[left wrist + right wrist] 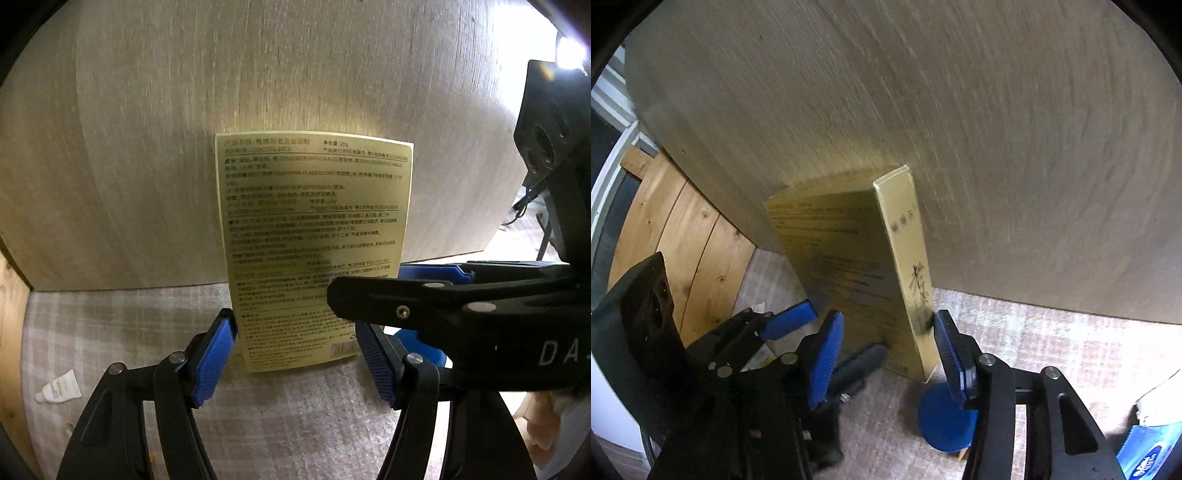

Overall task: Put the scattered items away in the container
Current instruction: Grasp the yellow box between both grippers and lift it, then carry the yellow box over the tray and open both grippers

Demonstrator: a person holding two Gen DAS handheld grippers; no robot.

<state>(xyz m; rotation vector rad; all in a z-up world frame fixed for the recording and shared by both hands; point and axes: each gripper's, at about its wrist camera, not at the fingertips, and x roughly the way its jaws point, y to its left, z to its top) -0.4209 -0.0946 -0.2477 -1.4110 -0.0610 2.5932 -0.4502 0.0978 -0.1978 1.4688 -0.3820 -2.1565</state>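
Note:
A gold box (314,236) with printed text stands upright on the checked cloth against a wooden panel. It also shows in the right wrist view (849,273). My left gripper (295,354) is open, its blue pads on either side of the box's lower end. My right gripper (888,347) is open too, its pads flanking the box's lower corner. The right gripper's black finger (424,302) crosses in front of the box in the left wrist view. The left gripper (798,321) shows at the left of the right wrist view.
A small white tube (59,386) lies on the cloth at left. A blue round lid (945,417) lies below the box. A blue packet (1145,454) sits at the lower right. A pine-board wall (683,251) stands at left, the wooden panel (258,74) behind.

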